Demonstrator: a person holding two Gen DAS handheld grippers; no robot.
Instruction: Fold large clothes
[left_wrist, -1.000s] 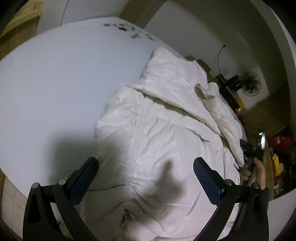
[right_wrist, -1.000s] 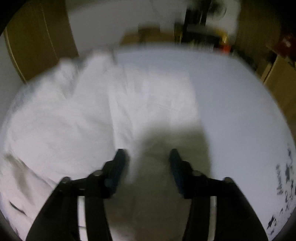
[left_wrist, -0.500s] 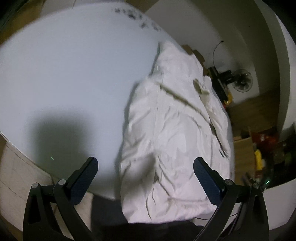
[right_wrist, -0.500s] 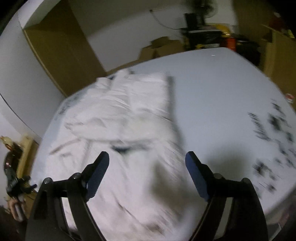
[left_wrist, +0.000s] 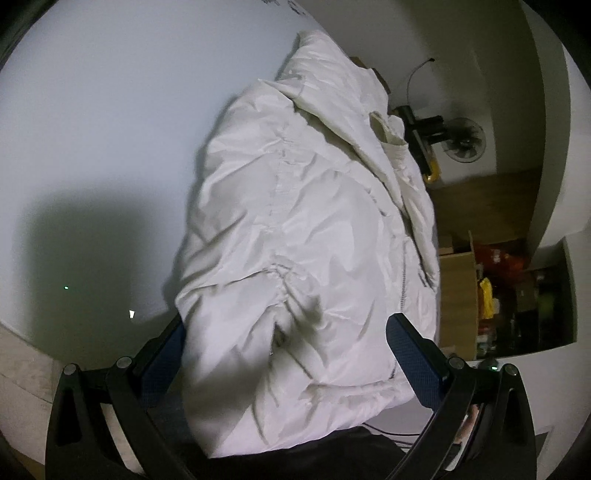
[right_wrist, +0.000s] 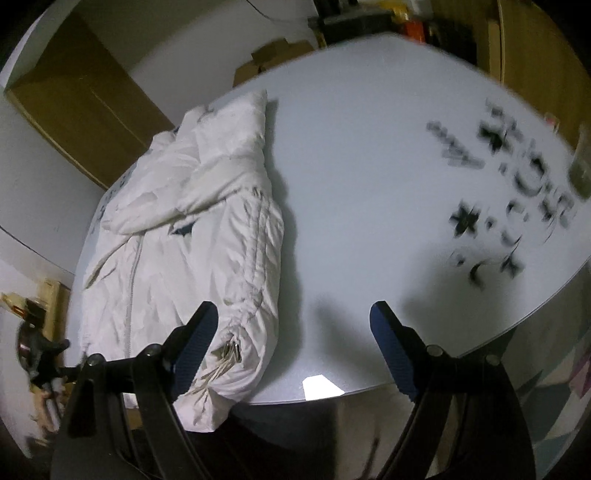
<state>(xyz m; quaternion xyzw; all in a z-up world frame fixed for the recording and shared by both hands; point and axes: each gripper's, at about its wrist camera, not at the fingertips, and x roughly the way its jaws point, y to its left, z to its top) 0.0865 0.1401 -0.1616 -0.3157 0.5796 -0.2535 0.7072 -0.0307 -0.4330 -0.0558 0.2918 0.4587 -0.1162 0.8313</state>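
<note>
A large white puffer jacket (left_wrist: 314, 229) lies on the white table (left_wrist: 92, 129), folded lengthwise with a sleeve laid over the top and its hem hanging a little over the near edge. My left gripper (left_wrist: 284, 354) is open and empty, its fingers on either side of the hem end, above it. In the right wrist view the jacket (right_wrist: 195, 236) lies at the left of the table (right_wrist: 369, 184). My right gripper (right_wrist: 295, 347) is open and empty over the near table edge, its left finger (right_wrist: 192, 347) over the jacket's hem corner.
Black printed marks (right_wrist: 517, 192) cover the table's right part. A fan (left_wrist: 463, 138) and cluttered shelves (left_wrist: 517, 295) stand beyond the table. Cardboard boxes (right_wrist: 273, 59) and a wooden cabinet (right_wrist: 81, 103) stand at the far wall. The floor lies below the near edge.
Both grippers have pulled back from the jacket toward the near table edge. The right gripper, nearly closed over the jacket a second ago, now stands wide open.
</note>
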